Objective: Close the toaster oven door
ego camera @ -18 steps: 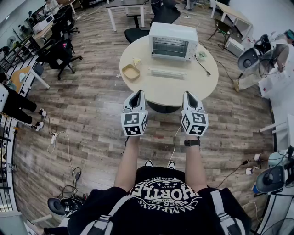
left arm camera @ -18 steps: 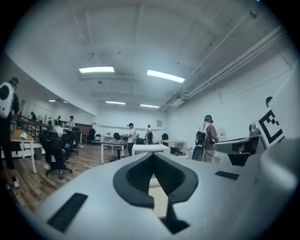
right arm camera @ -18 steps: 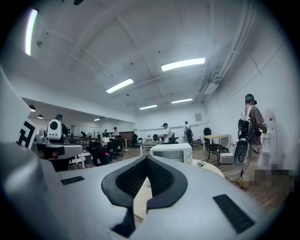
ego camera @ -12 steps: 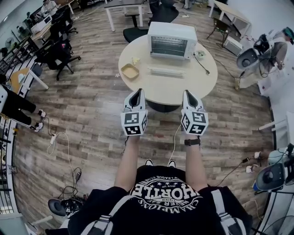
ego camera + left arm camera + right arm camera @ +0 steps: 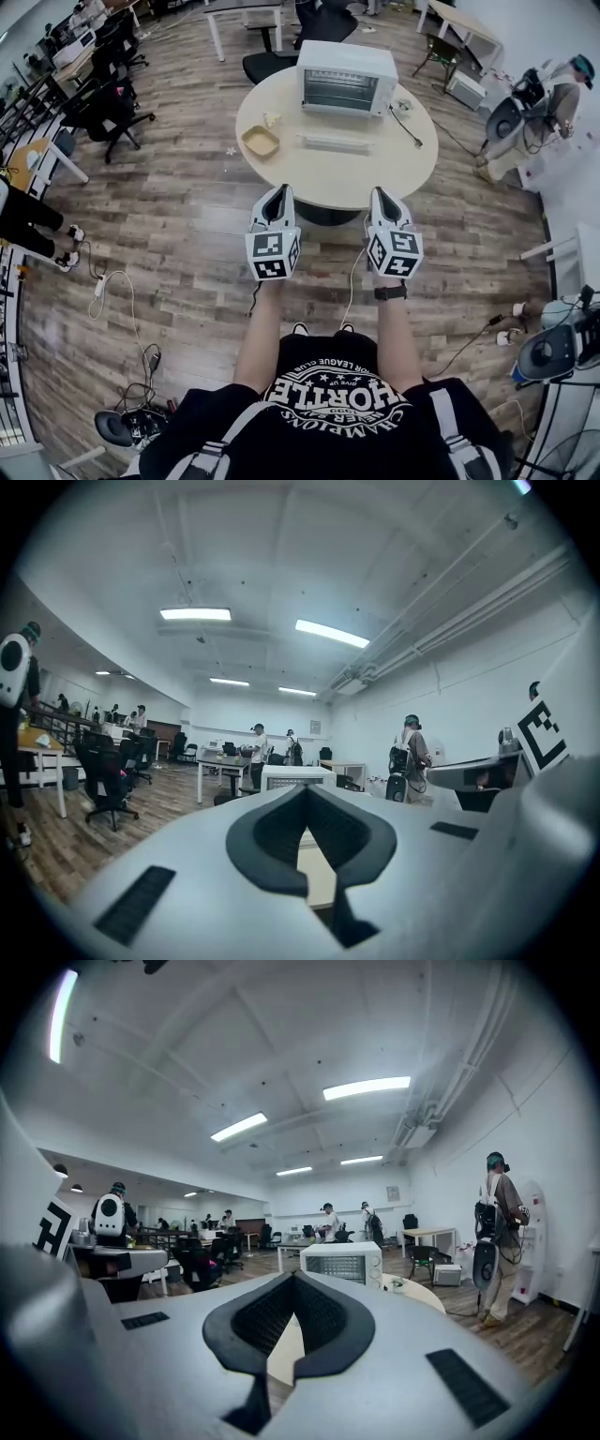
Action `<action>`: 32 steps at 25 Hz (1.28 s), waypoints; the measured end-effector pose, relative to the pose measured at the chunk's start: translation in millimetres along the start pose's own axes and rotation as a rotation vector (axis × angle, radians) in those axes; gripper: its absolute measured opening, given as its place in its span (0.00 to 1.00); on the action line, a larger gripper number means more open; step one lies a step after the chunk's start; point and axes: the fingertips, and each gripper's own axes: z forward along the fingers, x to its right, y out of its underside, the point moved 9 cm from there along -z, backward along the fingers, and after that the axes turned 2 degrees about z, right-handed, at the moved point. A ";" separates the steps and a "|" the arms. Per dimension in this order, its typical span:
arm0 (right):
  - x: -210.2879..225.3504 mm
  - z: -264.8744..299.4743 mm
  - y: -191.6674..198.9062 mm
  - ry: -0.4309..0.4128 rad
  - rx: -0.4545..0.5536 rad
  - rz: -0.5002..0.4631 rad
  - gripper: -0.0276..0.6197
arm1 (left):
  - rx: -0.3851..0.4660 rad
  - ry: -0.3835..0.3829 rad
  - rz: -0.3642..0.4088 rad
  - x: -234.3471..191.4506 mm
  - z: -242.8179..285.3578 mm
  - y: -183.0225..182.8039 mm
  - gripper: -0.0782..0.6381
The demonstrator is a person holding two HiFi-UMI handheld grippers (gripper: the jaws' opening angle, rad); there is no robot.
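toaster oven (image 5: pixel 347 78) stands at the far side of the round table (image 5: pixel 328 183), white, its front turned toward the near side. its door (image 5: pixel 337 142) is open, let down flat toward the near edge, with the pale handle bar along its near end. left of the door lies a shallow tan dish (image 5: pixel 262 142), and a small yellowish scrap (image 5: pixel 273 120) sits just beyond it. right of the oven a small round thing (image 5: pixel 403 105) rests by a black cord (image 5: pixel 411 131) that runs toward the table's right rim. a black office chair (image 5: pixel 272 66) stands on the wood floor beyond the table, to the left of the oven. the left gripper (image 5: pixel 278 191) and right gripper (image 5: pixel 382 193) are held side by side at the table's near edge, well apart from the door, both pointing about level toward the oven. each claw is pinched fully together, with nothing between its pads. other people stand far off in the room.
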 end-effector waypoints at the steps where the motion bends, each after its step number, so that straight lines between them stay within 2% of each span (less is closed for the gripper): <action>1: -3.1 -0.1 1.8 0.001 -0.007 -0.003 0.07 | -0.003 0.006 0.000 -1.4 -1.0 1.4 0.13; 6: -17.8 0.0 11.5 0.000 -0.018 0.002 0.07 | -0.019 0.030 0.002 -6.4 -5.8 9.2 0.13; 13: -29.8 10.0 11.7 -0.018 -0.008 -0.001 0.07 | -0.024 0.010 -0.032 -22.5 -1.8 16.7 0.13; 20: -18.5 34.1 24.0 -0.047 -0.060 0.076 0.07 | -0.052 -0.003 -0.044 -25.2 12.6 25.1 0.13; 32: 21.0 111.9 19.1 -0.093 -0.048 0.116 0.07 | -0.064 -0.006 -0.034 -29.7 95.7 24.5 0.13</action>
